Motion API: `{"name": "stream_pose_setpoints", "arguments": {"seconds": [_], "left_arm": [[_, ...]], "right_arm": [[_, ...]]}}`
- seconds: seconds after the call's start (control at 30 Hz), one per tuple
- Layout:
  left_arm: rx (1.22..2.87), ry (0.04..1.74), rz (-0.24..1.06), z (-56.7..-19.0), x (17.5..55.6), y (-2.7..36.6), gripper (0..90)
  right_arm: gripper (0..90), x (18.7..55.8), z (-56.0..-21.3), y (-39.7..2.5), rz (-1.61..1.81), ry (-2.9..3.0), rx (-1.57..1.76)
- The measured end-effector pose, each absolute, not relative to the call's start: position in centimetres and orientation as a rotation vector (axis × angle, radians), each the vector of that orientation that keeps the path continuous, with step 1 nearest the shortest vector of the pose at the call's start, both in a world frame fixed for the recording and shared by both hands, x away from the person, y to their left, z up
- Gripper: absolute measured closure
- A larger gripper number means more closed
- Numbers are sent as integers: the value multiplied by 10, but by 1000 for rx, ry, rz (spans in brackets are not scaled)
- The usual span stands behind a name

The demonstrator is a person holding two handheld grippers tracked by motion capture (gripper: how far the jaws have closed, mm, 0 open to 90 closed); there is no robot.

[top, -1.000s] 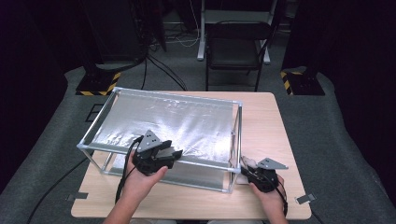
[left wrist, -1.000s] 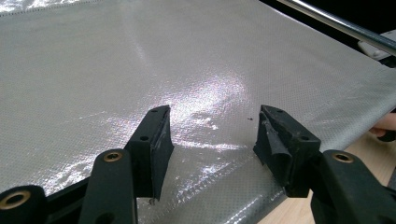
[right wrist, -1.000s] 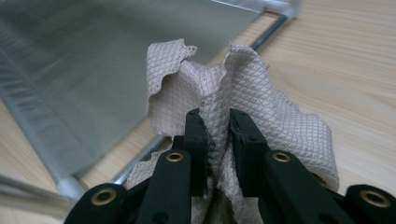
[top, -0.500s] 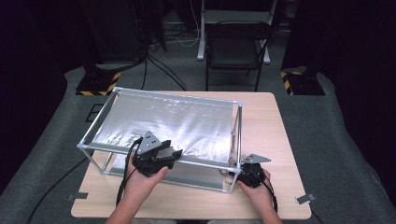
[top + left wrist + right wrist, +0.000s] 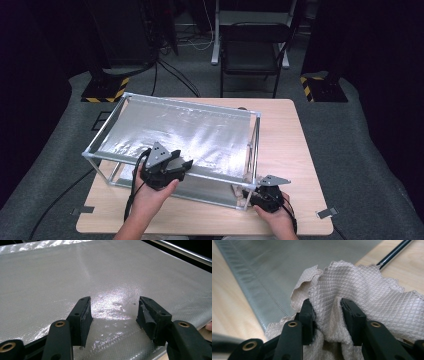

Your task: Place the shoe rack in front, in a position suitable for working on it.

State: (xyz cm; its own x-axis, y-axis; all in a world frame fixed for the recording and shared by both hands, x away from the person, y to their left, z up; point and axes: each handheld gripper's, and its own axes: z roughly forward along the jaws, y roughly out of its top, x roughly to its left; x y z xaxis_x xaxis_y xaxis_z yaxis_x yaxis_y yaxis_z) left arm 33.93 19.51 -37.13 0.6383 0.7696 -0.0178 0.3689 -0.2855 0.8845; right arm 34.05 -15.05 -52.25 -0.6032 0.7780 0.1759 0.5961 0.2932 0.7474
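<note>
The cloth (image 5: 352, 300), a pale quilted rag, sits bunched between the jaws of the right gripper (image 5: 325, 317), which are pinched in on a fold of it with the scalloped edge fanning out above. In the high view the cloth (image 5: 241, 194) is down at the near right corner of the frame (image 5: 252, 150), low by the table (image 5: 295, 140), and the right gripper (image 5: 260, 196) is tucked in just beside the corner post. Over on the other side, the left gripper (image 5: 113, 315) hovers with its jaws wide apart and nothing between them, looking across the shiny sheet (image 5: 100, 272). From above, the left gripper (image 5: 170, 167) rests at the near rail of the frame, over the sheet (image 5: 190, 132).

Now the risks. The grip looks to be on one fold only, so a sharp pull could let the cloth slide out; that is a judgement, since the pads are half buried in fabric. The post stands right beside the cloth, and the loose edge could snag on it. The left jaws sit close over the sheet, and pressing down might dent or crease it.

As for containers, the frame is an open metal box with the sheet stretched across its top; nothing lies on the sheet, and what is beneath it cannot be made out.
</note>
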Motion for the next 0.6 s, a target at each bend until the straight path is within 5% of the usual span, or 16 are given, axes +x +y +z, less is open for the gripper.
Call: {"name": "stream_pose_setpoints", "arguments": {"seconds": [0.37,0.6], "left_arm": [[1941,949,533,-364,338,173,332],[1957,933,516,-366,338,175,346]], "right_arm": [[639,330,-523,-149,1210,2336,1268],[637,335,-521,-150,1197,2352,1247]]}}
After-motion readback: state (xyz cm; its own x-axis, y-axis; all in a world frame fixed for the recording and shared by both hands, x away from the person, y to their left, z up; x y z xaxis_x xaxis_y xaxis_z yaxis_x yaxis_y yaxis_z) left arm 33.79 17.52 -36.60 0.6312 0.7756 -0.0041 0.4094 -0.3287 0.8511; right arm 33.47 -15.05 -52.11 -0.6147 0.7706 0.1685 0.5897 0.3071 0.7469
